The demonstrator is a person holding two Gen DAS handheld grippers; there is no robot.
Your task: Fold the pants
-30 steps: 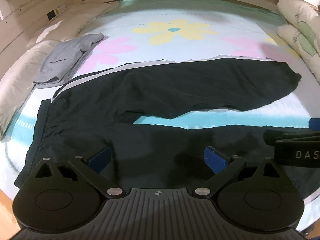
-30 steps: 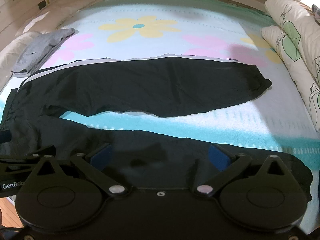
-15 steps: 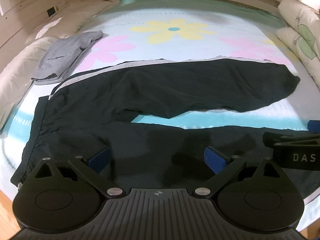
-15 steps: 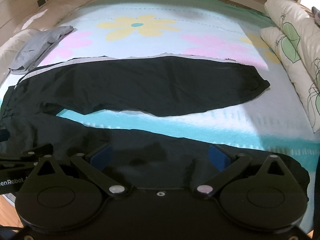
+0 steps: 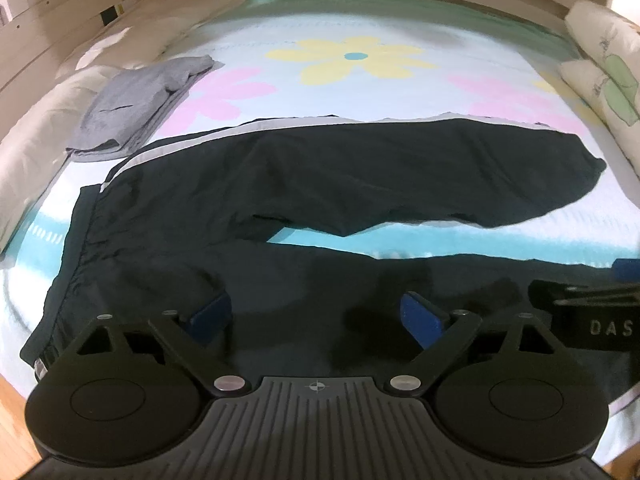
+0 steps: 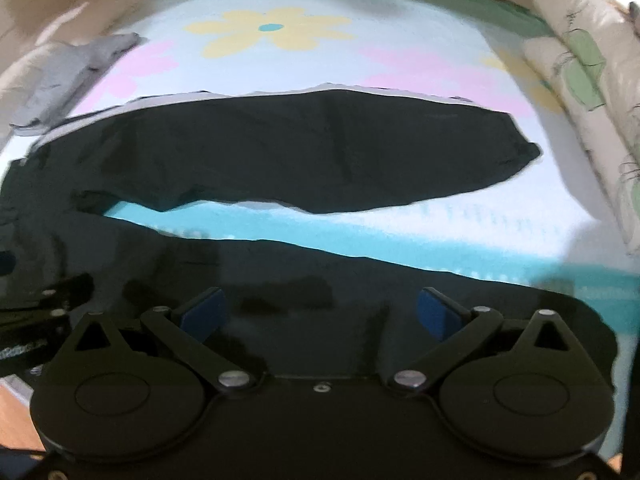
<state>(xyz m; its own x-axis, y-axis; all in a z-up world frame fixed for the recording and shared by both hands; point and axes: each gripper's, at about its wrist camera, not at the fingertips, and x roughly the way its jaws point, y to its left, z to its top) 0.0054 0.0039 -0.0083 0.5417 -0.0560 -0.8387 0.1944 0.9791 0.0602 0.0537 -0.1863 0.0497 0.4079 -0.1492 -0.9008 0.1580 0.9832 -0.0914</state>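
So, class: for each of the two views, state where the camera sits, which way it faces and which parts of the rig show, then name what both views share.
Left wrist: on the left gripper, angled down over the black pants; its jaws are closing, nothing gripped; right gripper's side at right edge.
Right wrist: on the right gripper, same downward angle; jaws open.
Shared: pants, flowered bedsheet, grey garment, leaf-print pillows.

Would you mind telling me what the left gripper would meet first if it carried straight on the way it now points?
Most likely the near leg of the black pants. The left gripper points down at that dark cloth, its jaws closing with nothing yet pinched between them. How much gap remains is hard to judge here.
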